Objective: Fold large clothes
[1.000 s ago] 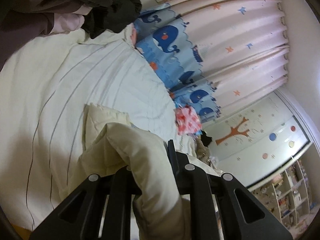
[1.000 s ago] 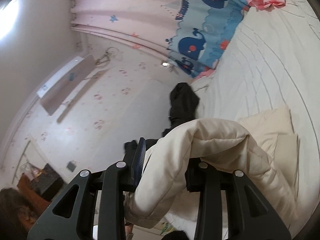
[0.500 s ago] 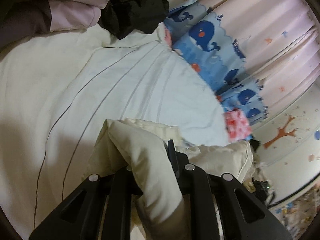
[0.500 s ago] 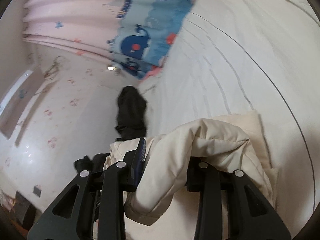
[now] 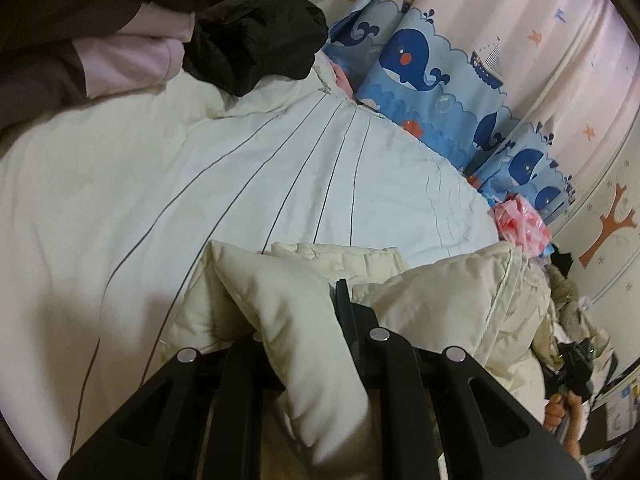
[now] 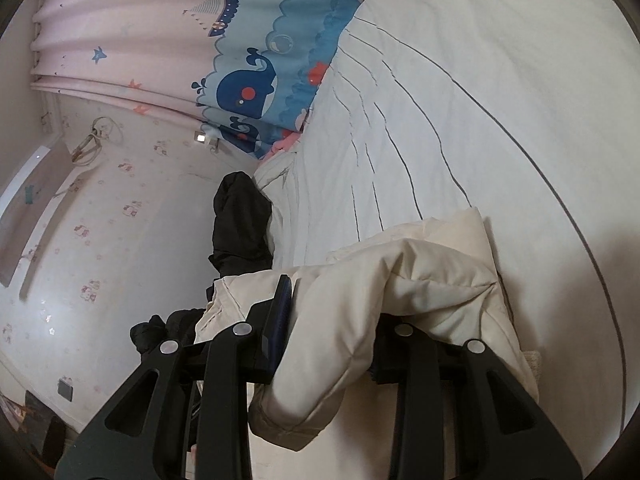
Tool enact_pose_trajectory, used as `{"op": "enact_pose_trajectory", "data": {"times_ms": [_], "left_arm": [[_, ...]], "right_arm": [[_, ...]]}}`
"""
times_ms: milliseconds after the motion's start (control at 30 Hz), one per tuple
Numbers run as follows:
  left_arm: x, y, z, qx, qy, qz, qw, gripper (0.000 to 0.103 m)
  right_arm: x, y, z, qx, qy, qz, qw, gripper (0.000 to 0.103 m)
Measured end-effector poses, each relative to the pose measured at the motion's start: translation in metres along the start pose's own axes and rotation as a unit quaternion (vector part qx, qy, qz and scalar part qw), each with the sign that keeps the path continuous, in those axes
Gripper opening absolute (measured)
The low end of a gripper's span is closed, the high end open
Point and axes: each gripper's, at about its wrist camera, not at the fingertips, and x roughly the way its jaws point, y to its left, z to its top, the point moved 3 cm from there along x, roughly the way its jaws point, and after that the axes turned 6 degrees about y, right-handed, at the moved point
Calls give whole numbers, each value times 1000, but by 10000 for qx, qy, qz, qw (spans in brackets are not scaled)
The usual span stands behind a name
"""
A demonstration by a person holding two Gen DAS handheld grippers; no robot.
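A cream padded jacket (image 5: 452, 304) hangs between my two grippers over a white striped bed cover (image 5: 248, 184). My left gripper (image 5: 298, 320) is shut on a bunched fold of the jacket, which bulges out between the jaws. My right gripper (image 6: 332, 320) is shut on another fold of the same jacket (image 6: 420, 264). Part of the jacket rests on the bed cover (image 6: 460, 100) ahead of both grippers. The fingertips are hidden in the padding.
A pile of dark and lilac clothes (image 5: 248, 36) lies at the head of the bed; it also shows in the right wrist view (image 6: 240, 224). A whale-print curtain (image 5: 424, 76) runs along the far side. A pink bundle (image 5: 520, 224) sits at the bed's far corner.
Both grippers have swung down toward the bed with the jacket still held. More bed cover fills both views, and the jacket's far part now lies closer to the cover.
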Motion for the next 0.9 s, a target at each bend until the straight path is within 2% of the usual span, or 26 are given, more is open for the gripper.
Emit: {"op": "enact_pose_trajectory", "data": {"times_ms": [567,633,700,767,800,833,867,900], "left_arm": [[0,-13,-11,394,-151,347,9985,15],[2,-12,-9,333,-44,352,9988,16],[11,-8,-5,210,365,248,9988,20],[18,-1,0,9,735,77,9973,23],[19,3,3,-137,875,-54,9961,24],[17,8,8,-343,1011,-244,9940,24],[15,12,11,-482,1072,-363,9924,25],[10,16,15,-685,1111,-516,9901,26]], "right_arm": [[-2,-1,-3,9,17,-55,10000,28],[-1,3,-1,38,44,-91,9999,30],[0,4,0,95,98,-152,9998,30],[2,8,2,156,167,-235,9995,36],[2,11,2,195,191,-243,9993,46],[2,15,3,233,203,-232,9993,63],[0,21,4,256,187,-222,9992,72],[-3,28,5,243,129,-208,9994,88]]}}
